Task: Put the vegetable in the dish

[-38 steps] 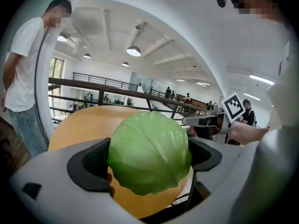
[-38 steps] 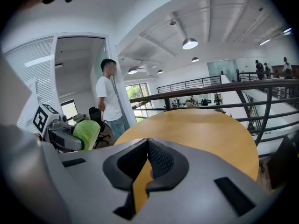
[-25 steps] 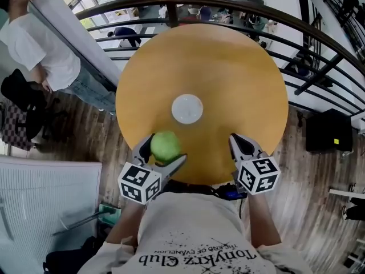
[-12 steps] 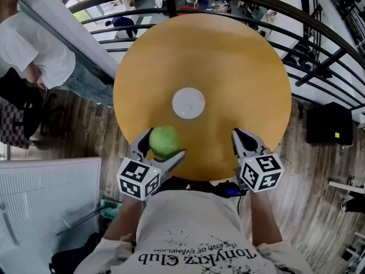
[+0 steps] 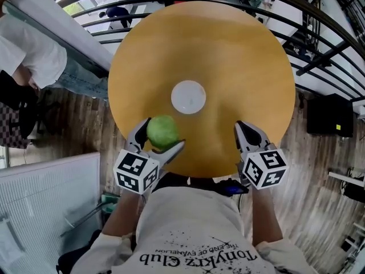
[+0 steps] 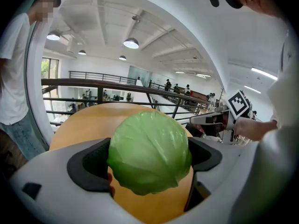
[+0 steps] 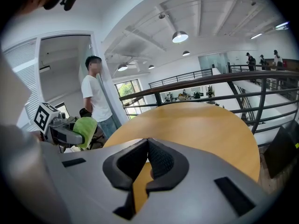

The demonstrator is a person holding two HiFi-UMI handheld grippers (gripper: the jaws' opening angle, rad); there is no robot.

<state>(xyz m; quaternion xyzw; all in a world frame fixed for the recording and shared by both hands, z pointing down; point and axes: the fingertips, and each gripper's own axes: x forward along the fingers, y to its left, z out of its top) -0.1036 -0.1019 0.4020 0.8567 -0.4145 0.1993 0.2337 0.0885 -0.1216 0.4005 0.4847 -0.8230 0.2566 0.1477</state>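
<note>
A round green cabbage [image 5: 162,132] sits between the jaws of my left gripper [image 5: 158,138], which is shut on it above the near left part of the round wooden table [image 5: 228,56]. In the left gripper view the cabbage [image 6: 149,152] fills the space between the dark pads. A small white dish [image 5: 188,97] lies at the table's middle, a short way ahead and to the right of the cabbage. My right gripper [image 5: 245,131] hovers at the near right edge with its jaws together and nothing in them; the right gripper view shows the pads [image 7: 159,160] touching.
A dark metal railing [image 5: 319,44] curves round the far side of the table. A person in a white shirt [image 5: 28,56] stands at the left beyond a glass panel. A white slatted panel [image 5: 45,210] is at the lower left, a black box [image 5: 328,116] at the right.
The view has shifted, so the table sits lower and larger in the frame. My left gripper with the cabbage has edged a little towards the dish. The right gripper keeps its pose.
</note>
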